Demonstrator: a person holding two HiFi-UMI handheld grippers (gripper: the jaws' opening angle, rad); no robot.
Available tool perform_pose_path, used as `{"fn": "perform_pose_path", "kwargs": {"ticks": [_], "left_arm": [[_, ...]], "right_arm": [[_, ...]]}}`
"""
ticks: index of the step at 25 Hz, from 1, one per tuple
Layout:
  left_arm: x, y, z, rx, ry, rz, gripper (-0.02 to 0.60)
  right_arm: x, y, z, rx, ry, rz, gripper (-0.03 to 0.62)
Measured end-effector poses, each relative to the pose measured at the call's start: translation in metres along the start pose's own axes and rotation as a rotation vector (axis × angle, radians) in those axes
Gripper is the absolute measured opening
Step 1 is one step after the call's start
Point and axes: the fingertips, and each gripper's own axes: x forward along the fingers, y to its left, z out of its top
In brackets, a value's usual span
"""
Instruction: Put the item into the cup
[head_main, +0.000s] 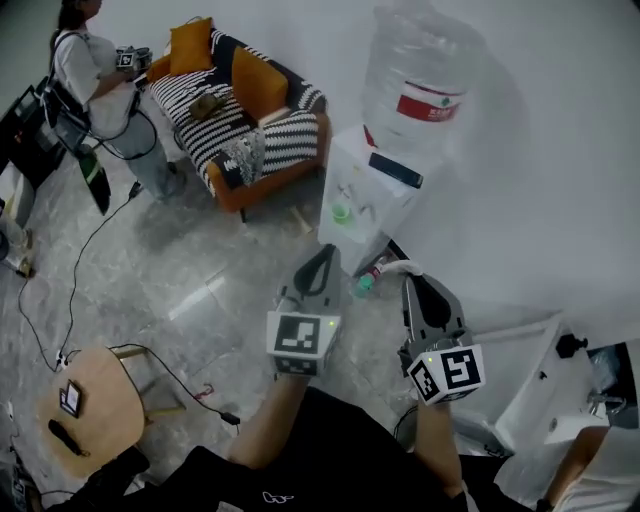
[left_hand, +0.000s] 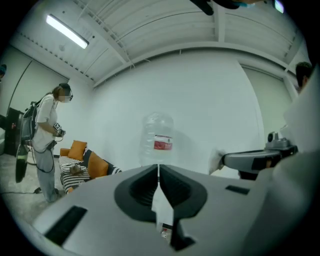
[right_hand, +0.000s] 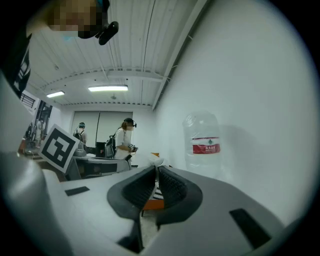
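Observation:
My right gripper (head_main: 409, 281) is shut on a small white crumpled item (head_main: 393, 268), which sticks out to the left of its tips. That white item (right_hand: 153, 160) also shows just past the closed jaws of the right gripper (right_hand: 155, 169) in the right gripper view. My left gripper (head_main: 322, 252) is shut with nothing in it, and its jaws (left_hand: 159, 169) meet in the left gripper view. Both are held in the air, pointing at a white water dispenser (head_main: 365, 195). A small green cup (head_main: 342, 213) sits on the dispenser's front ledge.
A large water bottle (head_main: 420, 80) tops the dispenser. A small bottle (head_main: 365, 283) lies on the floor at its base. An orange striped sofa (head_main: 240, 110) and a standing person (head_main: 95, 80) are far left. A round wooden stool (head_main: 85, 405) is near left, white furniture (head_main: 540, 380) at right.

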Motion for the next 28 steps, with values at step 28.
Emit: {"fn": "perform_pose_path", "kwargs": {"ticks": [28], "left_arm": [[0.18,0.126,-0.03,-0.049,0.149,-0.026,0.014]], "right_arm": [[0.223,-0.071,-0.015,-0.067,0.084,-0.042,0.032]]}}
